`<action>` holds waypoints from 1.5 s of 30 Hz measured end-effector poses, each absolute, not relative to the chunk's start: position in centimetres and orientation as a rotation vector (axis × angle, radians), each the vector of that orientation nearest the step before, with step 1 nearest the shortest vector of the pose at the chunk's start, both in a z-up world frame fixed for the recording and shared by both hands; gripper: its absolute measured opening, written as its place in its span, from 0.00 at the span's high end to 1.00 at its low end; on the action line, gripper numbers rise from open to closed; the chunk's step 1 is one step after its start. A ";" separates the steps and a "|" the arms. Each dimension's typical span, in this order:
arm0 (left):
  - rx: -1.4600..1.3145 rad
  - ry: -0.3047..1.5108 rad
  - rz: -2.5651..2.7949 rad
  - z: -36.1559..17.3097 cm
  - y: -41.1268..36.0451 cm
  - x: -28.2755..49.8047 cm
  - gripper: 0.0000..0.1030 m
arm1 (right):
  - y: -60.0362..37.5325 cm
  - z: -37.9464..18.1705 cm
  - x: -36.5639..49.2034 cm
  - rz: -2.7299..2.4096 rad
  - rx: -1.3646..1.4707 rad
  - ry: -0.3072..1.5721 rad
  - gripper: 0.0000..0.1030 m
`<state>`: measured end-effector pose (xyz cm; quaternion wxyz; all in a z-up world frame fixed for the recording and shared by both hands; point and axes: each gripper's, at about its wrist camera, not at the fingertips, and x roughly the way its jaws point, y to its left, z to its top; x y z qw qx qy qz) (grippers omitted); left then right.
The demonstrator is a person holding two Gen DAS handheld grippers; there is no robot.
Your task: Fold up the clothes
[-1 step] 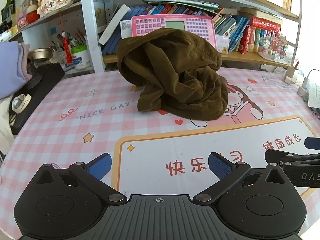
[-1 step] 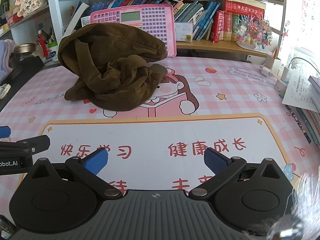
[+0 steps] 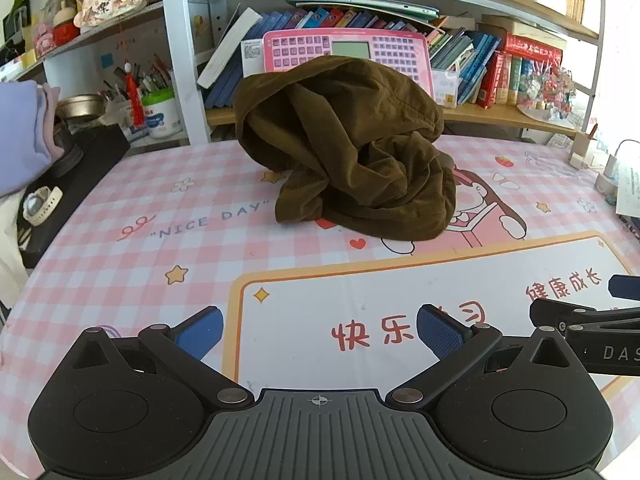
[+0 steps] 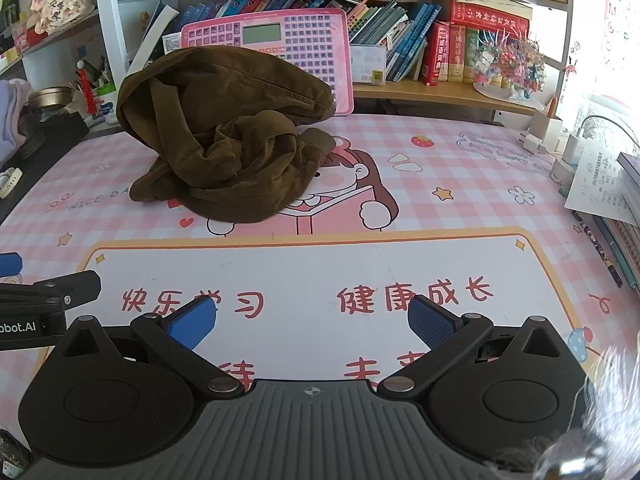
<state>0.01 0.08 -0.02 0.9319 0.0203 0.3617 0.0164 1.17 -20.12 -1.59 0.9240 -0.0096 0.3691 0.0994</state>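
A crumpled dark brown garment [image 3: 348, 152] lies in a heap on the pink checked table mat [image 3: 140, 248], toward the back of the table. In the right wrist view the same heap [image 4: 228, 132] sits left of centre. My left gripper [image 3: 319, 332] is open over the white panel of the mat, well short of the garment, with nothing between its blue pads. My right gripper [image 4: 312, 322] is open too, equally far back and holding nothing. Each gripper's finger shows at the edge of the other's view.
A pink toy keyboard [image 4: 272, 36] leans on the bookshelf behind the garment. Books [image 4: 448, 52] fill the shelf. Papers and stacked books [image 4: 600, 184] lie at the right edge. A watch [image 3: 40, 204] on a black object and a pen pot [image 3: 160, 112] stand at the left.
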 end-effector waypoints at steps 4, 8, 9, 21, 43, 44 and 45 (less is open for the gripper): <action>0.025 0.747 0.039 -0.1 0.3 0.0 0.00 | -20.4 -1.8 1.3 0.197 -0.026 0.750 0.00; 0.009 0.753 0.044 -0.1 0.5 0.1 0.00 | -20.1 -1.7 1.4 0.189 -0.020 0.756 0.00; 0.005 0.754 0.045 -0.2 0.6 0.1 0.00 | -20.1 -1.7 1.3 0.188 -0.020 0.757 0.00; -0.002 0.769 0.036 -0.2 0.6 0.2 0.00 | -19.9 -1.8 1.0 0.180 -0.034 0.761 0.00; 0.007 0.750 0.040 0.1 0.6 0.3 0.00 | -20.0 -1.6 1.2 0.196 -0.029 0.758 0.00; 0.007 0.751 0.041 0.1 0.6 0.4 0.00 | -19.9 -1.5 1.2 0.199 -0.030 0.756 0.00; 0.008 0.752 0.042 0.1 0.7 0.4 0.00 | -19.9 -1.5 1.2 0.201 -0.031 0.754 0.00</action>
